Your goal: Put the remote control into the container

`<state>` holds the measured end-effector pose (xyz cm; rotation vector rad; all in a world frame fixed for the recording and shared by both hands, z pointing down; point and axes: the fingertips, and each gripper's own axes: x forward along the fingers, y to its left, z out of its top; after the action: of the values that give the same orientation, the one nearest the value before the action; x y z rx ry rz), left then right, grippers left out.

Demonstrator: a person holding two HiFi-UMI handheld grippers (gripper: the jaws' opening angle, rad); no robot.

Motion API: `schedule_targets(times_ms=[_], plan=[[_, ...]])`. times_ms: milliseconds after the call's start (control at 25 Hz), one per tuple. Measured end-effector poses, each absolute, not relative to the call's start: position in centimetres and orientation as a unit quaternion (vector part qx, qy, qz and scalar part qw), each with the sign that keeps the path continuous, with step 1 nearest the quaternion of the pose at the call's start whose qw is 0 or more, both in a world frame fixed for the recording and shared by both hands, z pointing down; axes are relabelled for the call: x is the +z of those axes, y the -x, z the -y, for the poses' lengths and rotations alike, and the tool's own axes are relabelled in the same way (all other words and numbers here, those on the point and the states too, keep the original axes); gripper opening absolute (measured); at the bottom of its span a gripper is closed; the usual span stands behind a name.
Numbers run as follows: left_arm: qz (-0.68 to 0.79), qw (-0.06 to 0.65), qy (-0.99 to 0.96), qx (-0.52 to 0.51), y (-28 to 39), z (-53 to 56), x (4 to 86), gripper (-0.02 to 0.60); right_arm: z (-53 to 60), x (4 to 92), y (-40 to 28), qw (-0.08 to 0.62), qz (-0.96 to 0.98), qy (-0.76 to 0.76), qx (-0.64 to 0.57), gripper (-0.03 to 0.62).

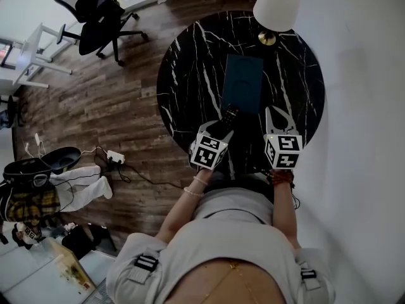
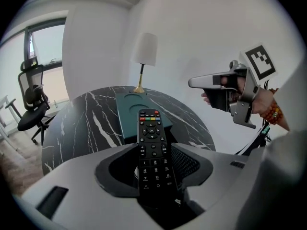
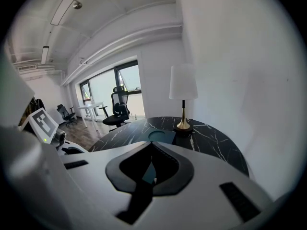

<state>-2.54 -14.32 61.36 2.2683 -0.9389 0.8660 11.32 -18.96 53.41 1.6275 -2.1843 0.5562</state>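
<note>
A black remote control (image 2: 152, 147) stands lengthwise between my left gripper's (image 2: 154, 153) jaws, which are shut on its lower half; its button end sticks out forward. In the head view the remote (image 1: 229, 114) hangs over the near end of the teal container (image 1: 242, 84), a flat rectangular tray on the round black marble table (image 1: 190, 75). The left gripper (image 1: 221, 128) is just in front of that end. The tray (image 2: 130, 111) lies beyond the remote's tip. My right gripper (image 1: 278, 116) hovers to the right of the tray, its jaws (image 3: 151, 145) meeting with nothing between them.
A white-shaded lamp (image 1: 276, 5) on a brass foot stands at the table's far edge, behind the tray. A white wall runs close along the right. An office chair (image 1: 101, 21) and a power strip with cables (image 1: 115, 157) are on the wood floor to the left.
</note>
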Motion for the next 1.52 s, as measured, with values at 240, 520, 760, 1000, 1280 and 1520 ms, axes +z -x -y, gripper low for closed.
schedule_targets(times_ms=[240, 520, 760, 1000, 1280, 1520], plan=[[0.309, 0.256, -0.844, 0.356, 1.0, 12.4, 63.2, 0.222, 17.9, 53.4, -12.3, 0.175, 0.766, -0.586, 0.197, 0.011], [0.280, 0.245, -0.842, 0.391, -0.3, 11.9, 65.0, 0.222, 16.4, 53.3, -14.6, 0.170, 0.750, -0.607, 0.201, 0.011], [0.263, 0.245, -0.838, 0.411, -1.2, 11.6, 66.7, 0.222, 15.1, 53.5, -17.0, 0.166, 0.734, -0.626, 0.206, 0.011], [0.250, 0.240, -0.832, 0.433, -2.0, 11.7, 68.5, 0.222, 14.1, 53.7, -18.4, 0.163, 0.723, -0.637, 0.212, 0.011], [0.253, 0.232, -0.812, 0.472, -2.0, 12.7, 70.6, 0.222, 13.5, 54.2, -18.6, 0.164, 0.724, -0.634, 0.218, 0.011], [0.247, 0.229, -0.801, 0.495, -2.3, 12.6, 70.9, 0.222, 13.5, 54.1, -19.2, 0.162, 0.721, -0.637, 0.220, 0.011]])
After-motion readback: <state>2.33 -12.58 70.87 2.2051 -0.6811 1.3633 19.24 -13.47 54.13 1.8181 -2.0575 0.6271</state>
